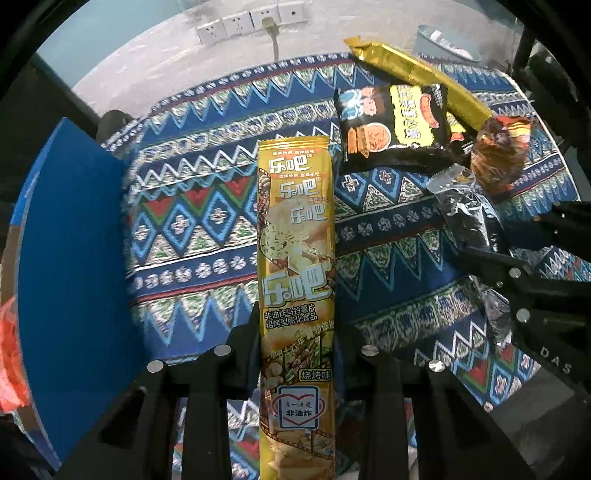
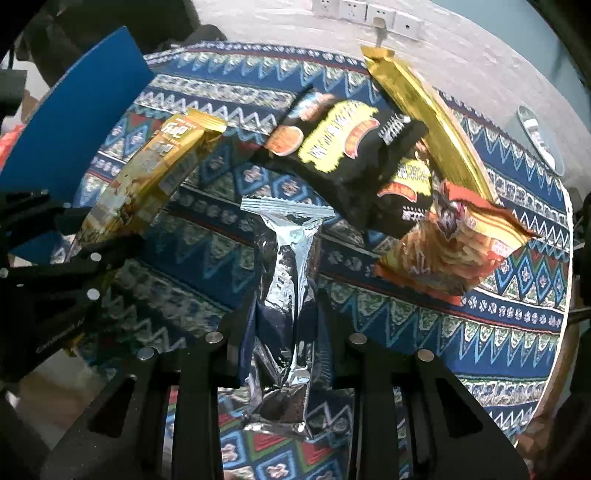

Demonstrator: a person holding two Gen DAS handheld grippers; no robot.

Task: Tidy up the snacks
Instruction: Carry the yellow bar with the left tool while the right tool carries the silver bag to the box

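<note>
Between the fingers, left hand-held gripper (image 1: 297, 347): clenched on the long yellow potato-chip pack (image 1: 295, 258), lifted over the worktop.
Right hand-held gripper (image 2: 284, 332): grasping a silver foil snack bag (image 2: 291, 266).
Step advice: carry both level toward the blue box (image 1: 74, 277); probably the destination.
Left behind: black snack bag (image 2: 347, 147), gold pack (image 2: 424, 114), orange bag (image 2: 454, 243).
Surface: patterned cloth (image 1: 192, 206) on round worktop.
Room: wall sockets (image 1: 243, 22), grey floor.
</note>
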